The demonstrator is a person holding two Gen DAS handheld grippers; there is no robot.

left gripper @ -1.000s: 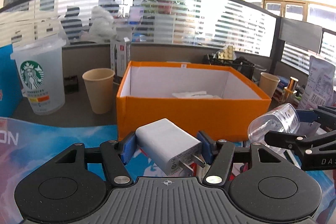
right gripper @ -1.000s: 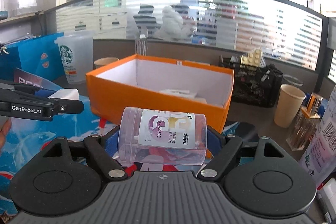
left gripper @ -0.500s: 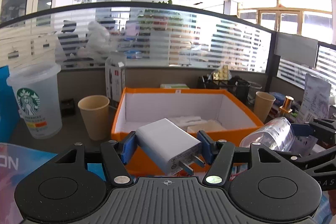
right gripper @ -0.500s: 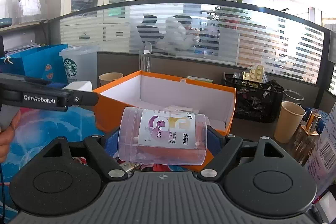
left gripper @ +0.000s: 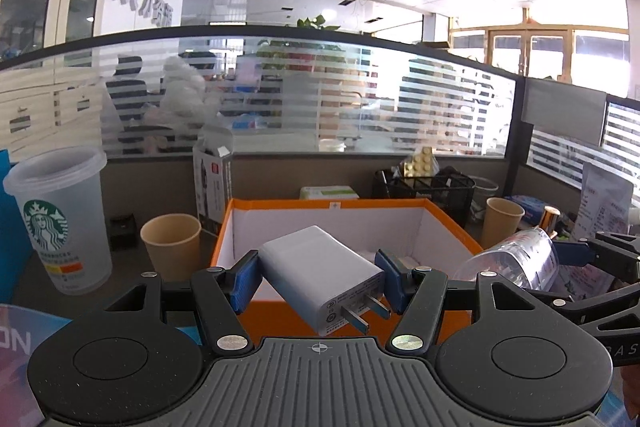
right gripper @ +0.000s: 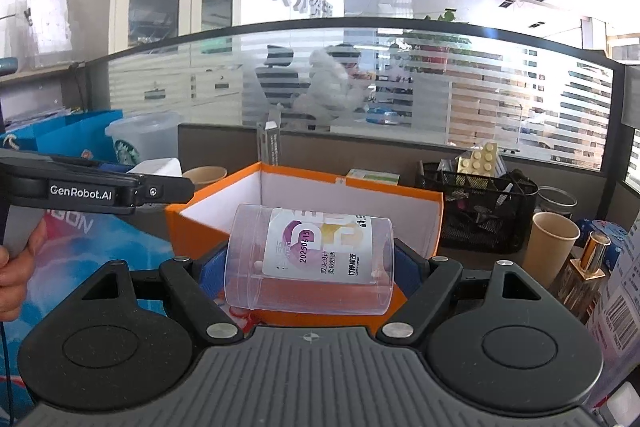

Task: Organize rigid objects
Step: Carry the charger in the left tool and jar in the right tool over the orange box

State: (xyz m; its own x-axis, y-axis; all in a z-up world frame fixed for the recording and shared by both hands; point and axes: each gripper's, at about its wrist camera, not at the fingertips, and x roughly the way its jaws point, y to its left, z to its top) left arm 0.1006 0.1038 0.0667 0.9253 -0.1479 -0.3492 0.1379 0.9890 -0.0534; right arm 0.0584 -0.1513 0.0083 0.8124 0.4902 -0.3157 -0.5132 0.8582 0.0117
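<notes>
Right, left wrist view first: the left gripper point(left gripper: 318, 277) has its blue pads point(left gripper: 245, 279) clamped on a white charger point(left gripper: 320, 273), which sits tilted between the jaws, metal prongs pointing toward five o'clock. Straight ahead at twelve o'clock, the orange box point(left gripper: 456, 231) stands open, white inside, with pale items lying on its floor that are too hidden to name. Out at nine o'clock a clear Starbucks cup point(left gripper: 60, 223) stands upright, a brown paper cup point(left gripper: 172, 245) just beside it toward the box. Over at three o'clock the right gripper point(left gripper: 560, 259) comes into shot, carrying a clear plastic jar point(left gripper: 516, 259) lying sideways.

Now the right wrist view: that right gripper point(right gripper: 310, 267) is squeezing the clear plastic jar point(right gripper: 310, 261) end to end, jar lying across the jaws, its white and purple label facing the camera. The orange box point(right gripper: 192, 223) sits just behind it at twelve o'clock. At nine o'clock the left gripper point(right gripper: 160, 187) reaches in with the white charger point(right gripper: 160, 167) peeking above it, and a hand point(right gripper: 16, 267) shows at the frame edge. At two o'clock a black mesh basket point(right gripper: 480, 219) and another paper cup point(right gripper: 550, 247).
</notes>
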